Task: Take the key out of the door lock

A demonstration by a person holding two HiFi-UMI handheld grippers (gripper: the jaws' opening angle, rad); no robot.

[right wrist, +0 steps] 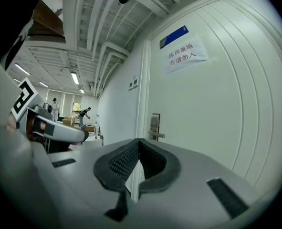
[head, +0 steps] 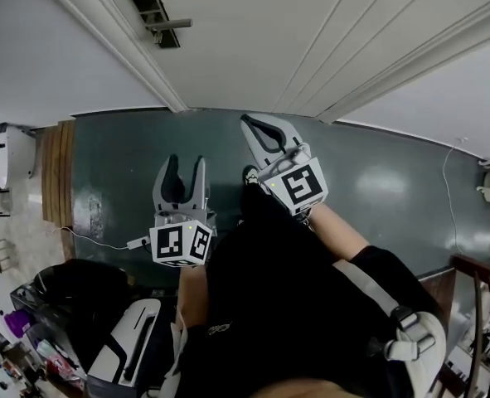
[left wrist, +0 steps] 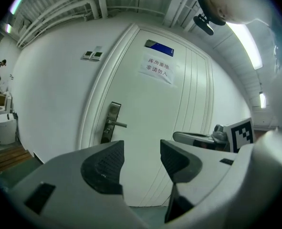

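The white door (head: 253,31) carries a metal lock plate (head: 155,13) with a lever handle (head: 168,25) at its left edge. I make out no key on the lock plate (left wrist: 111,122) in the left gripper view, and none on the small, far lock plate (right wrist: 154,126) in the right gripper view. My left gripper (head: 186,166) is open and empty over the dark green floor, well short of the door. My right gripper (head: 248,123) is shut on nothing, nearer the door's foot and right of the lock. My left gripper (left wrist: 141,151) points at the door panel, and my right gripper (right wrist: 139,144) does too.
A paper notice (left wrist: 156,69) and a blue sign (left wrist: 159,47) hang on the door. Wall switches (left wrist: 92,55) sit left of the frame. A wooden strip (head: 55,172) and a white bin (head: 12,152) lie left. Bags (head: 104,322) stand behind me. People (right wrist: 86,113) work down the corridor.
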